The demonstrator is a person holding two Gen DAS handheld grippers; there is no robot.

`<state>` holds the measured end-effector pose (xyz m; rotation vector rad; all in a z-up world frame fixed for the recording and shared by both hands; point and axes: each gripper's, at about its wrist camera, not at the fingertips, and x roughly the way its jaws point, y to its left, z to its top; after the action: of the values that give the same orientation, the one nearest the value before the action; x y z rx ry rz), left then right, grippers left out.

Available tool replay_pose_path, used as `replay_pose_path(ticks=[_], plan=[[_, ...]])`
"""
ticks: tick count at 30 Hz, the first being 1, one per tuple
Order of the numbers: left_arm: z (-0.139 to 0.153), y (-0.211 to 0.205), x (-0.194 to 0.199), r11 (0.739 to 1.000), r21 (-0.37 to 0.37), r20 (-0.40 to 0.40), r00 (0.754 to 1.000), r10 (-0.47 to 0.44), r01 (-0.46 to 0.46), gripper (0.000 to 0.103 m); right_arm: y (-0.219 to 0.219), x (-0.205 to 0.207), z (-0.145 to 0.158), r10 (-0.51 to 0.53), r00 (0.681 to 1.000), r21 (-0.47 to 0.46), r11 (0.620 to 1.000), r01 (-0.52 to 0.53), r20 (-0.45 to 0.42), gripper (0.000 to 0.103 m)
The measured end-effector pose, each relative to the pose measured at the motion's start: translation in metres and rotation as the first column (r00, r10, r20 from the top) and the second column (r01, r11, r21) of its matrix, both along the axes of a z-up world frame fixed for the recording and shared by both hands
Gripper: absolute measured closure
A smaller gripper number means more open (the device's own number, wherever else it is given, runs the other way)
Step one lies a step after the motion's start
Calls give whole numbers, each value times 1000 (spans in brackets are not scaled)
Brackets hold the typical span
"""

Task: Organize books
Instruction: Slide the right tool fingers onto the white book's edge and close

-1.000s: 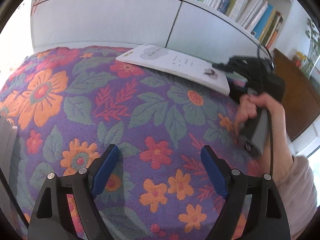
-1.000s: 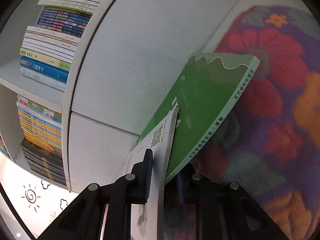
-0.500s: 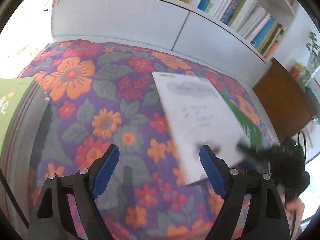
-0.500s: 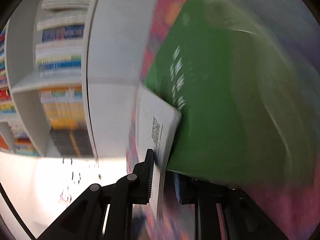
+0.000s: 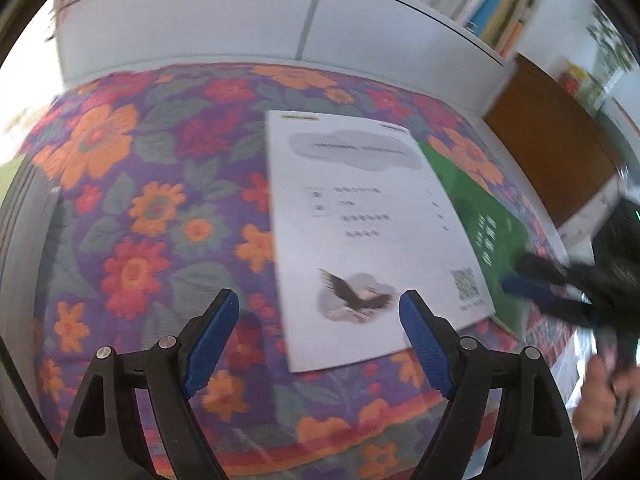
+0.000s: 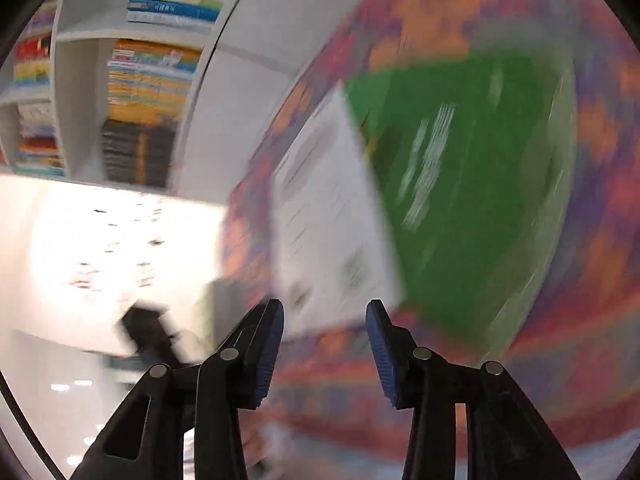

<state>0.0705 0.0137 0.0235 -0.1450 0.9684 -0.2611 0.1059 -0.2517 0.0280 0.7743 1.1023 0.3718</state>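
White booklet [image 5: 372, 232] lies flat on our flowered surface [image 5: 152, 208], overlapping a green book [image 5: 484, 224] beside it. Our right gripper [image 6: 325, 344] has just been opening its jaws and holds nothing; our left gripper [image 5: 320, 336] hovers with jaws wide apart, empty.

Floral cloth [image 5: 152, 208] — brown wooden cabinet [image 5: 552, 152]

A white booklet [image 5: 372, 236] with a grey cloud heading, printed lines, an eagle drawing and a QR code lies flat at centre frame in the left wrist view. It partly covers a green book [image 5: 486, 232], whose strip shows along its right edge.
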Motion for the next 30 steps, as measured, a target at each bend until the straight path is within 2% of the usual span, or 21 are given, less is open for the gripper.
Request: replay_pose_path(ticks=[1,3,4,7,10,13,14,17,18,19,20,22,25,27,30], plan=[[-1,-7,-1,999,30,5,1000,-25,24,22,-1,8,-4,-1,1000,-47,999,2,3,62],[-7,-15,1,996,62,-17,998,-61,62,22,0,19,-9,40,999,-6,999,-40,16,62],[-13,-17,5,995,49,-53,995,-79,82,22,0,22,-11,48,999,12,999,-48,11,62],[-15,-19,7,994,60,-50,994,-93,96,21,10,32,-20,106,994,63,992,-106,2,60],[-16,-20,8,990,71,-53,992,-116,120,21,14,41,-21,105,994,109,988,-105,8,53],[-17,-19,7,990,68,-45,991,-124,127,21,13,50,-21,152,988,145,978,-152,13,52],[-17,-17,7,990,61,-47,991,-124,127,21,12,52,-20,159,987,185,970,-160,24,52],[-16,-13,9,991,37,-53,990,-129,131,20,-2,47,-18,189,978,335,919,-208,87,52],[-17,-14,9,990,45,-49,990,-134,136,20,-3,47,-17,190,976,378,900,-216,105,55],[-17,-16,7,989,59,-44,990,-136,139,20,1,48,-19,214,969,457,855,-246,121,68],[-17,-18,5,987,76,-39,990,-136,139,20,9,47,-21,232,965,520,814,-261,121,71],[-18,-21,4,986,96,-27,991,-134,136,20,21,49,-19,225,969,429,869,-246,99,72],[-18,-20,4,987,84,-25,990,-138,139,20,34,53,-9,187,976,198,958,-206,108,72],[-17,-20,5,988,77,-29,990,-136,138,20,30,54,-5,149,986,86,984,-156,78,71],[-15,-17,4,988,51,-35,989,-144,146,20,21,48,-2,163,986,-48,986,-162,20,62]])
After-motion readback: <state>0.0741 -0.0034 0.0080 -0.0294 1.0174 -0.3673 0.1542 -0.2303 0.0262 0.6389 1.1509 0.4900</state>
